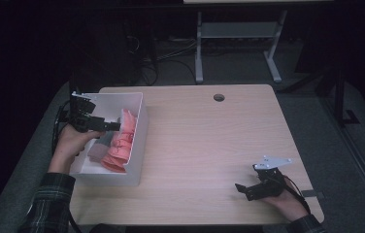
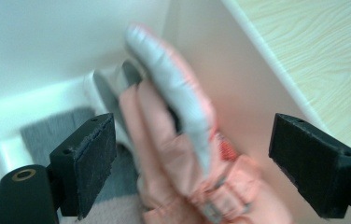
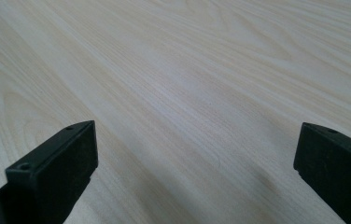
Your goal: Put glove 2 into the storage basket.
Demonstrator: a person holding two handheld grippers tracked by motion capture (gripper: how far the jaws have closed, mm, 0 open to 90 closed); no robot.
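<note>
From above, you are holding your left tool (image 1: pixel 114 126) over the white bin (image 1: pixel 139 141) at the surface's (image 1: pixel 209 145) left edge, where pink gloves (image 1: pixel 120 143) are lying. Looking along it, its jaws are standing wide apart above the gloves (image 2: pixel 178 154), gripping nothing. Your right tool (image 3: pixel 197 172) is resting wide open, empty, near the front right corner.

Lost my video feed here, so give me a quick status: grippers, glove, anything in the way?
Left gripper open above pink glove, not gripping it. Glove lies in white bin with a grey item. Right gripper open, over bare table. Nothing in the way.
</note>
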